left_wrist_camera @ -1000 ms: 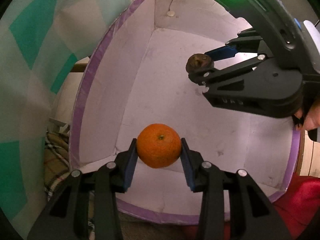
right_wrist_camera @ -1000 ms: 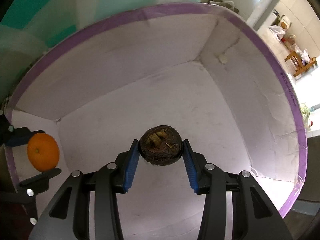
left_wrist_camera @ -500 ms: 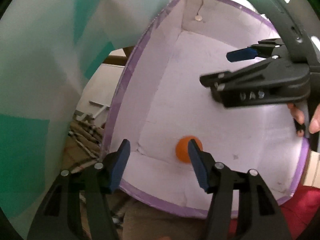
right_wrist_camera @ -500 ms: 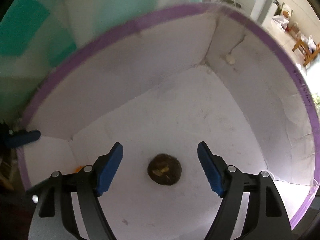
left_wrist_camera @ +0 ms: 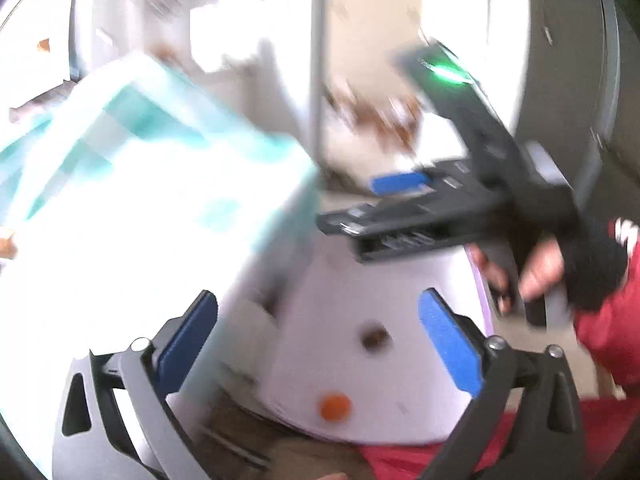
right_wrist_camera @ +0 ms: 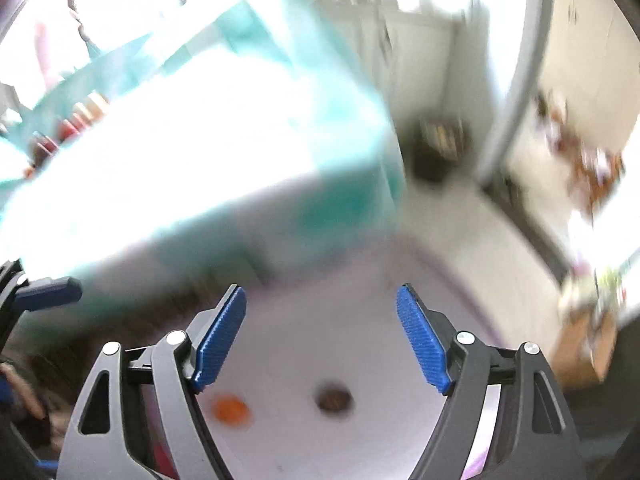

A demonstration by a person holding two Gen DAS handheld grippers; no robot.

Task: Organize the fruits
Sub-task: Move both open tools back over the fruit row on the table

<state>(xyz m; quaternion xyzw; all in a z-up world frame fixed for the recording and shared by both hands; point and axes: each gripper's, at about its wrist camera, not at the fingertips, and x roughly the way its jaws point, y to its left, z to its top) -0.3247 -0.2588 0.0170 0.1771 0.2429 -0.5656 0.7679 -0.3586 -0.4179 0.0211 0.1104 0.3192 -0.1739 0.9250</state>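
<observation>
Both grippers, left [left_wrist_camera: 318,344] and right [right_wrist_camera: 320,336], released, jaws just opened, nothing between. Orange [left_wrist_camera: 335,407] and brown fruit [right_wrist_camera: 333,398] lie apart in the box [left_wrist_camera: 400,360], below the fingers.

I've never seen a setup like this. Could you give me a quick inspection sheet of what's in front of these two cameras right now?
Surface: white box floor, purple-edged, blurred.
Job's things: orange and dark brown fruit lie apart on the box floor, both released.
Clutter: teal-and-white checked cloth behind the box.
Grippers: left gripper and right gripper both above the box, jaws just opened wide, nothing between them.
Cables: nothing seen.
Surroundings: a hand with a red sleeve holds the right gripper; the bright room beyond is too blurred to read.
</observation>
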